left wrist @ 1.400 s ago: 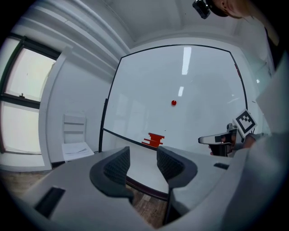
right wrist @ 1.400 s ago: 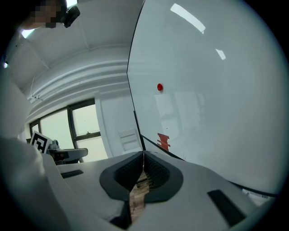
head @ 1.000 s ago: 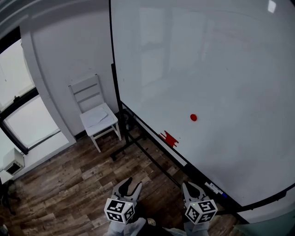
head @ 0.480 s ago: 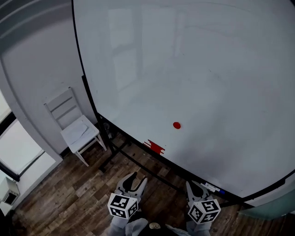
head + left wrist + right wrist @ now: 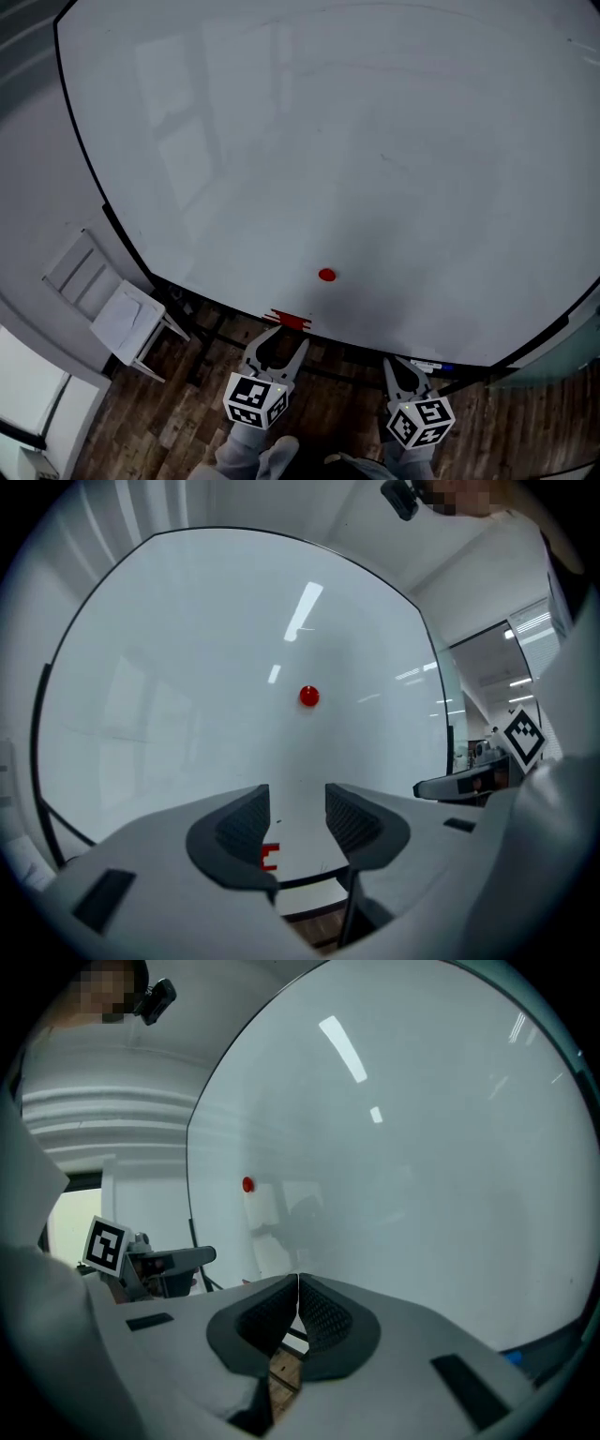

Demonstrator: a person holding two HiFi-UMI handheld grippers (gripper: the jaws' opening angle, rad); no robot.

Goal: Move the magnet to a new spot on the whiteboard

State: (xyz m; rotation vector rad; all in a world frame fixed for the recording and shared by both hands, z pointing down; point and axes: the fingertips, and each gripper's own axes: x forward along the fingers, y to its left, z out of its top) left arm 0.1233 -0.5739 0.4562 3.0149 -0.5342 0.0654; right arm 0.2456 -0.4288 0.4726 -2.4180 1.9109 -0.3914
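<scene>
**Red magnet low on the board, both grippers held beneath it**

A large white whiteboard with a thin black frame [image 5: 375, 141] fills most of the head view, its glossy face reflecting ceiling lights. Below it runs a floor of brown wood-pattern planks [image 5: 169, 422]. A white slatted wooden chair [image 5: 117, 309] stands on that floor beside the board's left edge, well apart from both tools.

The left grey two-jaw gripper with a square-marker cube [image 5: 284, 339] is held low in front of the board's bottom edge. Its jaws stand apart with nothing between them, and they point at the board. The right grey two-jaw gripper with its own marker cube [image 5: 401, 367] is held beside the left one, farther along the bottom edge. Its jaws are pressed together and grip nothing.

A small red block [image 5: 288, 320] sits at the board's bottom rail, just above the left gripper's tips. A white marker with a blue end [image 5: 427, 365] lies on the same rail, just above the right gripper.

The small round red magnet [image 5: 326, 275] clings to the lower middle of the board, above the red block and a little to its right, clear of both grippers. In the left gripper view it sits above the open gap between the jaws. In the right gripper view it lies off to the left.
</scene>
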